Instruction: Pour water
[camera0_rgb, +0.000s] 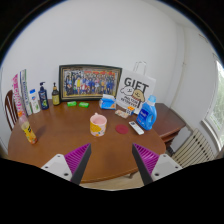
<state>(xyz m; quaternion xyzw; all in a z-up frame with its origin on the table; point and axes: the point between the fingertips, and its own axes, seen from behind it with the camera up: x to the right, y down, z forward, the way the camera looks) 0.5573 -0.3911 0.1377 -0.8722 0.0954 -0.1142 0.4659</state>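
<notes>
My gripper (112, 160) is open, its two purple-padded fingers (78, 158) spread wide with nothing between them. It hovers above the near edge of a round wooden table (70, 135). Beyond the fingers, near the table's middle, stands a pink cup (98, 124) with a yellowish rim. Farther right sits a blue jug-like container (148, 115) next to a light blue box (107, 102). A dark blue pump bottle (43, 96) stands at the back left of the table.
A framed group photo (90, 81) and a white gift bag (134, 90) lean against the back wall. Books and bottles (28, 97) stand at the left, a small yellow figure (29, 133) nearer. A remote (136, 128) lies right of the cup. A radiator (195, 148) is at right.
</notes>
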